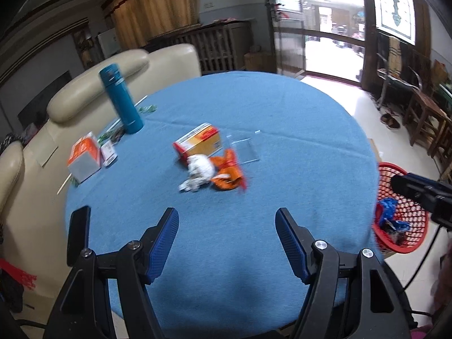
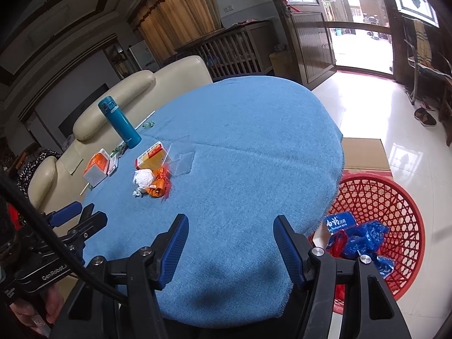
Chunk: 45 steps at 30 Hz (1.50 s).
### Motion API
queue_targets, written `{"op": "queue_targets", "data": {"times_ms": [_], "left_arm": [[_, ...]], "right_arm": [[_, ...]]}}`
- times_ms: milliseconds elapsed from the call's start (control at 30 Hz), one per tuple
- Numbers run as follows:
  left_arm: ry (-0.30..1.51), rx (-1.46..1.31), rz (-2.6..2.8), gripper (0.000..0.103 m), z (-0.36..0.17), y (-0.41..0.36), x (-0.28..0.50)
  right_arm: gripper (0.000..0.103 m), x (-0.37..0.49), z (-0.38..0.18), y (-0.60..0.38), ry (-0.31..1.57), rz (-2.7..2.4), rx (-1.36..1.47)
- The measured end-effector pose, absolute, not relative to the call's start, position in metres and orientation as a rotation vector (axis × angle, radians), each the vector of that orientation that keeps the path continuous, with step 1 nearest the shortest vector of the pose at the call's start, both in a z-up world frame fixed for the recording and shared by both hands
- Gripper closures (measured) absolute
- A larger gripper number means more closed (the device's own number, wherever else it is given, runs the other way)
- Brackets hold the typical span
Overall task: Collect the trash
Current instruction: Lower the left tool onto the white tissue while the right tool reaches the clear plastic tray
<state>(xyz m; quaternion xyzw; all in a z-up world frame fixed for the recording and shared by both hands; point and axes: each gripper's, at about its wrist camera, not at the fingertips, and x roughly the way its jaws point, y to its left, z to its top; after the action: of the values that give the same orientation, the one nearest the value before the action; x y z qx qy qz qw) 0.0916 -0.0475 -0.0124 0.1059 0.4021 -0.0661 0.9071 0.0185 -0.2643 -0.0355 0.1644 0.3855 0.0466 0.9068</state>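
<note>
- While both tools hover over its near edge, the blue-clothed worktop (image 1: 254,107) carries the litter;
- red basket (image 2: 395,197) on the floor just beside it holds blue wrappers (image 2: 364,237);
- left hand-held gripper (image 1: 227,243) and right hand-held gripper (image 2: 230,250) gape wide, empty;
- yellow-red carton (image 1: 199,141), orange wrapper (image 1: 228,175) and white paper wad (image 1: 199,168) cluster mid-worktop, touching.

The black body of the left gripper (image 2: 45,271) carries the word "GenRobot" in pale letters. In the red basket (image 2: 395,197), a blue packet (image 2: 339,221) shows white characters, too small to read. Print on the orange boxes (image 2: 149,155) on the counter (image 2: 240,155) is illegible.
</note>
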Motion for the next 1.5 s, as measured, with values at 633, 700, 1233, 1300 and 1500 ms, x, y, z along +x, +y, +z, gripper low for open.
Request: {"op": "queue_targets", "data": {"times_ms": [633, 700, 1233, 1300, 1500], "left_arm": [[0.896, 0.106, 0.028, 0.031, -0.033, 0.033, 0.161], [0.898, 0.104, 0.024, 0.031, -0.033, 0.032, 0.166], [0.990, 0.065, -0.115, 0.031, -0.043, 0.026, 0.211], [1.011, 0.059, -0.148, 0.031, -0.049, 0.022, 0.219], [1.081, 0.023, -0.222, 0.031, -0.067, 0.007, 0.251]], "right_arm": [[0.036, 0.172, -0.061, -0.202, 0.938, 0.287, 0.430], [0.033, 0.190, -0.064, -0.195, 0.946, 0.286, 0.430], [0.032, 0.281, -0.103, -0.129, 1.118, 0.140, 0.281], [0.037, 0.283, -0.106, -0.132, 1.132, 0.120, 0.284], [0.048, 0.276, -0.104, -0.156, 1.121, 0.144, 0.314]]}}
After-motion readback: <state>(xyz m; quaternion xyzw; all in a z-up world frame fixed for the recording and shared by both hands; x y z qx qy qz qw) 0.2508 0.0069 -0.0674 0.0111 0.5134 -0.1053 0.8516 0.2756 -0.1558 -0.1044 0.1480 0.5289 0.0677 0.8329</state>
